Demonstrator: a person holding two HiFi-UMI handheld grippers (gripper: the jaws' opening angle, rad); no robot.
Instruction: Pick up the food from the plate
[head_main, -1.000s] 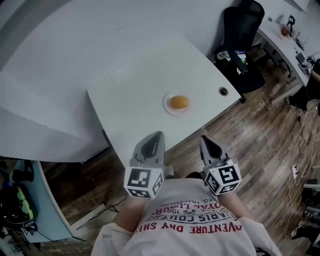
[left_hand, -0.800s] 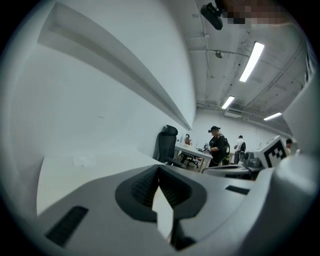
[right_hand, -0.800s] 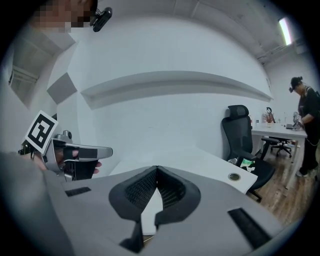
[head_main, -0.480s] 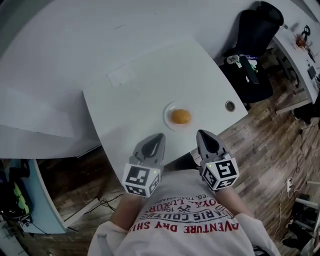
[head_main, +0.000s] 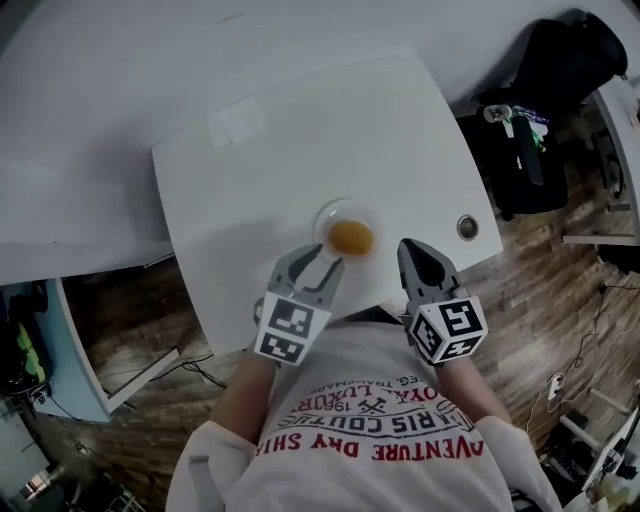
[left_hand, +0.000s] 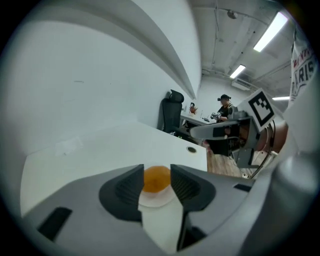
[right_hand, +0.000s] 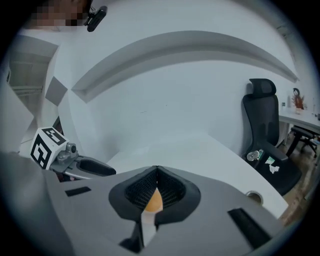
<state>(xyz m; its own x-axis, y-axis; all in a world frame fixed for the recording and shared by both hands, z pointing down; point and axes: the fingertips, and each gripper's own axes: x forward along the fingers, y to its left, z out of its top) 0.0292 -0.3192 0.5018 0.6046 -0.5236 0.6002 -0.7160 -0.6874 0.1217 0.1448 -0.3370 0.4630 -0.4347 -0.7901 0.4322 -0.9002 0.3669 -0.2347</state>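
Food (head_main: 351, 237) on plate (head_main: 322, 214): small, round, prob. light, soft-ish, may roll; grip its left/right sides gently. L gripper (head_main: 320, 259) jaws opening, empty, just near of plate; R gripper (head_main: 408, 247) clenched, empty.

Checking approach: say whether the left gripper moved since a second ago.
Yes: left gripper advanced past the table edge to the plate; jaws opening, nothing between them.
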